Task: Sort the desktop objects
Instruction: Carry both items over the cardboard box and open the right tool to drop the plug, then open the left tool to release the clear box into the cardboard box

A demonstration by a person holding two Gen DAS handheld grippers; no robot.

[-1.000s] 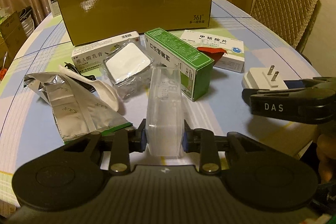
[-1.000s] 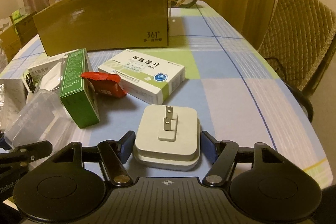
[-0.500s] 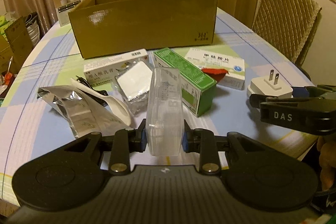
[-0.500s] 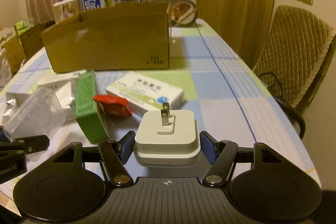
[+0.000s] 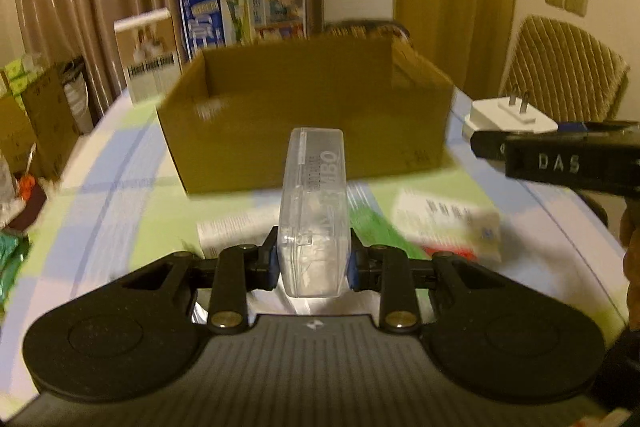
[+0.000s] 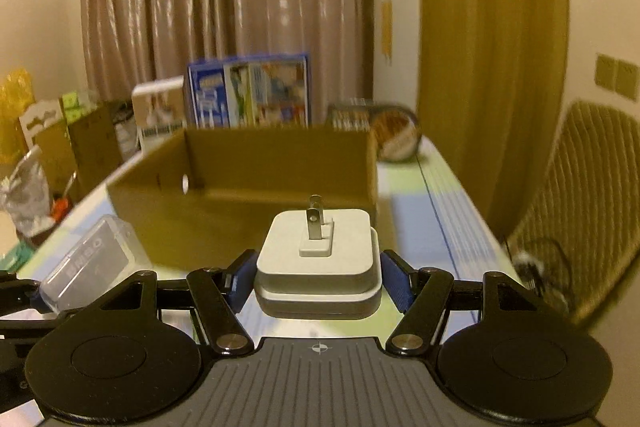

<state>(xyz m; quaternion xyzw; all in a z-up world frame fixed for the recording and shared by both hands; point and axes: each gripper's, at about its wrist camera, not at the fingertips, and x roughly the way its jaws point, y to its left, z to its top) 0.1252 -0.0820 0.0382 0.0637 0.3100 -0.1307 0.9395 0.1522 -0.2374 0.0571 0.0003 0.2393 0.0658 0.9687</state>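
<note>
My left gripper (image 5: 312,265) is shut on a clear plastic case (image 5: 316,203), held off the table and pointing at the open cardboard box (image 5: 304,131). The right gripper (image 6: 318,277) is shut on a white plug adapter (image 6: 318,259) with its prongs up, also lifted in front of the box (image 6: 244,195). In the left wrist view the right gripper (image 5: 520,143) with the adapter (image 5: 506,115) hangs at the right beside the box. In the right wrist view the clear case (image 6: 90,263) shows at the lower left. Both views are motion-blurred.
Medicine boxes (image 5: 448,223) and a red wrapper (image 5: 452,251) lie blurred on the checked tablecloth (image 5: 120,195) under the grippers. Printed cartons (image 5: 244,11) stand behind the box. A round tin (image 6: 394,137) sits at the table's far right, and a padded chair (image 5: 560,75) stands to the right.
Both grippers have risen with their loads and tilted up toward the cardboard box, whose inside now shows. The items left on the table have slid down and out of sight.
</note>
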